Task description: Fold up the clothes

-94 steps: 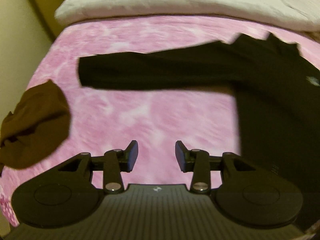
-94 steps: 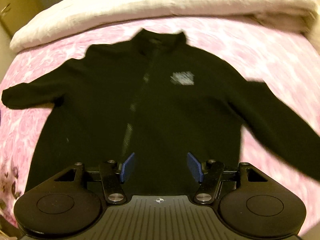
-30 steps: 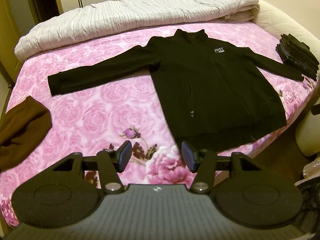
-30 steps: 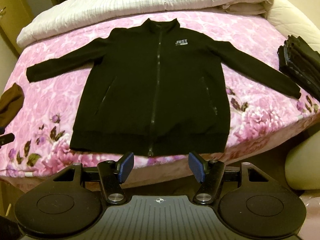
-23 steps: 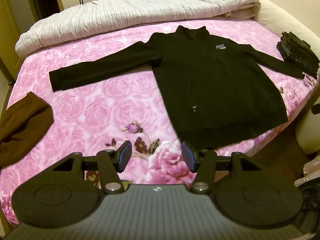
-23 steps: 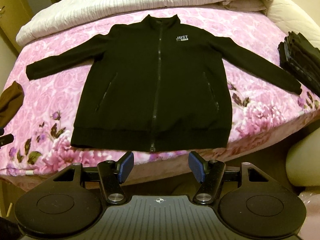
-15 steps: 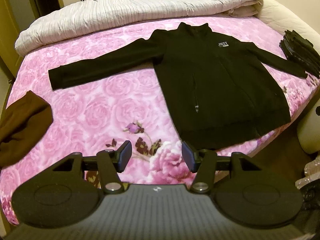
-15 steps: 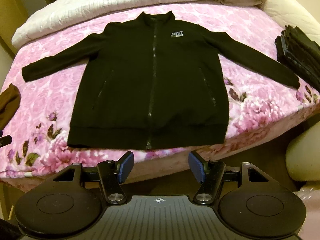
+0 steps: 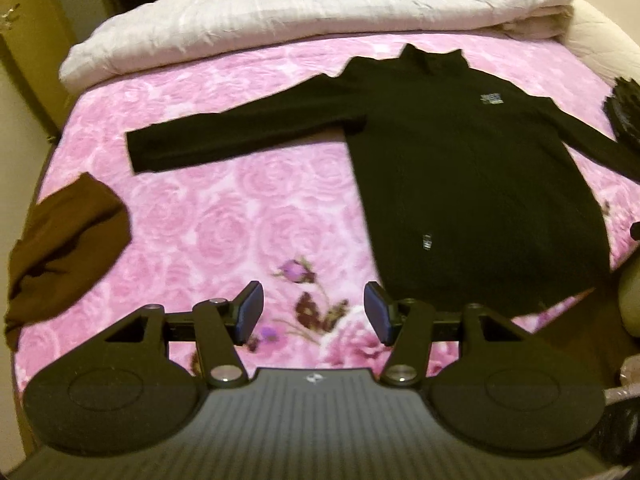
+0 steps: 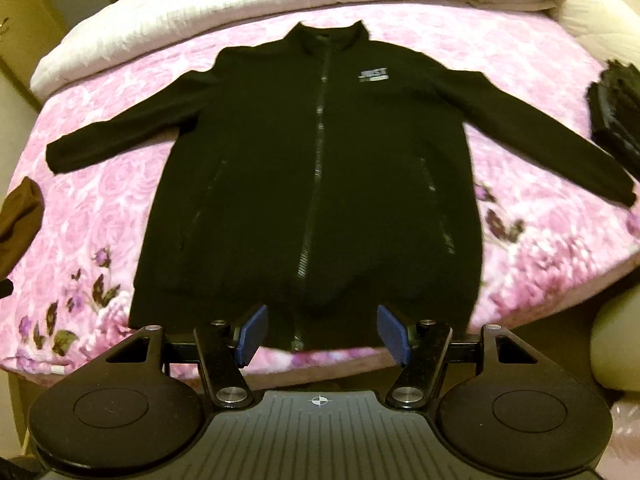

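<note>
Now both views sit closer to the bed (image 9: 224,216); the black jacket (image 10: 312,168) stays spread flat there, sleeves out. Left tongs (image 9: 312,318) and right tongs (image 10: 322,335) remain spread, empty.

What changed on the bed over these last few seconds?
Only the viewpoint: both open grippers backed off to the bed's near edge, then edged closer again. Neither gripped anything. The black zip-up jacket stayed spread flat on the pink rose-print sheet, the brown cloth unmoved.
</note>
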A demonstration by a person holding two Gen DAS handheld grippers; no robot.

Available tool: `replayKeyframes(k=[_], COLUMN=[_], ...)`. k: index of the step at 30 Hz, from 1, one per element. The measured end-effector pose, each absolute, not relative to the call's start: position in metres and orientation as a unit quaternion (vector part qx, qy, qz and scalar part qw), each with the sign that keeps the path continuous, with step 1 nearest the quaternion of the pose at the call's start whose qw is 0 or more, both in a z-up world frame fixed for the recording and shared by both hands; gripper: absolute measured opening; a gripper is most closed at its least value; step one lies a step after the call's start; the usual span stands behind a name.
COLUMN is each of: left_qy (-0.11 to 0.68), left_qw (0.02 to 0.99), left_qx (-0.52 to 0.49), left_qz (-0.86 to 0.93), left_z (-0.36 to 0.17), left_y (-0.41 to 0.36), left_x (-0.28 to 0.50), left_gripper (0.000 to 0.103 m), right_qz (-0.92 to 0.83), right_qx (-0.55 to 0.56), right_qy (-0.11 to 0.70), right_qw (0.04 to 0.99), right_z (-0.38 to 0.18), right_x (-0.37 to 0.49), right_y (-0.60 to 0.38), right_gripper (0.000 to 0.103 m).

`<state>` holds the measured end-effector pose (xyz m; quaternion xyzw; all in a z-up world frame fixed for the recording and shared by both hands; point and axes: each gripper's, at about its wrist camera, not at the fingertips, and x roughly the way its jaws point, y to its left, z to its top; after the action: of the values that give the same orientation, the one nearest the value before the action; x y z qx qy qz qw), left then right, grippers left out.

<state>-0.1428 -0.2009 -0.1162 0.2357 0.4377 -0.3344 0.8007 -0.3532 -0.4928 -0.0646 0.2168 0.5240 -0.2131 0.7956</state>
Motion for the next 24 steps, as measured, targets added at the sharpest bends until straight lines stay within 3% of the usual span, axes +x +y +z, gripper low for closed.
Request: replayKeyframes(k=[6,13,24], left_qy=[0.427,0.406,0.383], left_qw=[0.818,0.823,0.800], left_qx=[0.242,0.272,0.304], left_qz=[-0.300,-0.289,-0.349], left_z=[-0.109,-0.113,-0.171], left_y=[-0.186,-0.167,-0.155], left_x=[-0.117,-0.053,0.148], left_gripper=[0.053,0.053,0.056], right_qz=[-0.155,-0.071,0.041], right_qx=[0.198,0.091,-0.038], right_qy=[0.507,0.475,0.456], right_qw=[0.824,0.872,0.888], right_z=[-0.064,-0.044,-0.075], right_x=[-0.315,-0.241,-0.057], right_y=[-0.481,-0.428,-0.308], right_gripper=[0.064,0.064,0.064])
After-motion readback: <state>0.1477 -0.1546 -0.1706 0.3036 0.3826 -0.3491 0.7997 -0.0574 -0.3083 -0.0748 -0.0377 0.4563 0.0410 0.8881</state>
